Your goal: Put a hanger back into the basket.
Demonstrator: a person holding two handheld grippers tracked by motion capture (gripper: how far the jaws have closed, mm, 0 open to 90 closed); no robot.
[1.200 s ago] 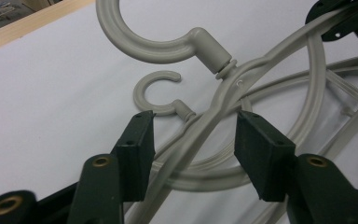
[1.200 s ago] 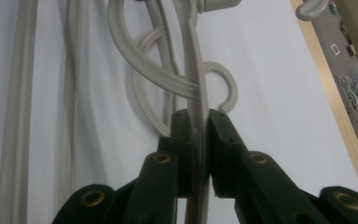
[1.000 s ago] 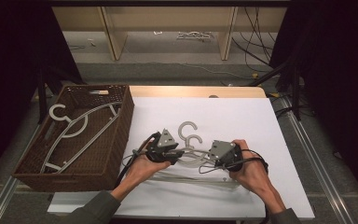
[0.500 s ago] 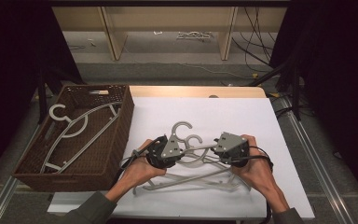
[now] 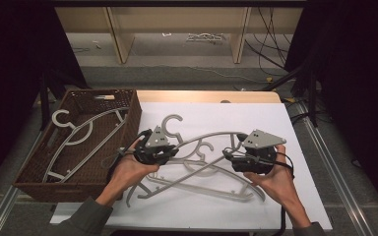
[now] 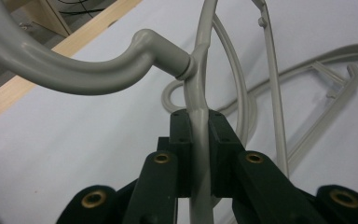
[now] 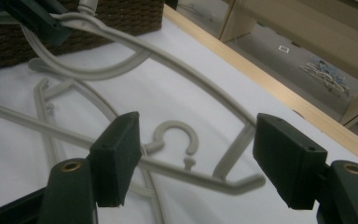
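High view: the left gripper holds a grey hanger just below its hook, lifted off the white worktop. The right gripper sits at the hanger's far end. A second hanger lies flat beneath. A wicker basket at left already contains one hanger, presumably the destination.

Left gripper view: the jaws are clenched on the hanger's neck, a thin, rigid spot that gives control of the whole frame.

Right gripper view: the jaws have just been opening and stand released, the lifted hanger's bar passing between them untouched, probably so that the left gripper carries alone.
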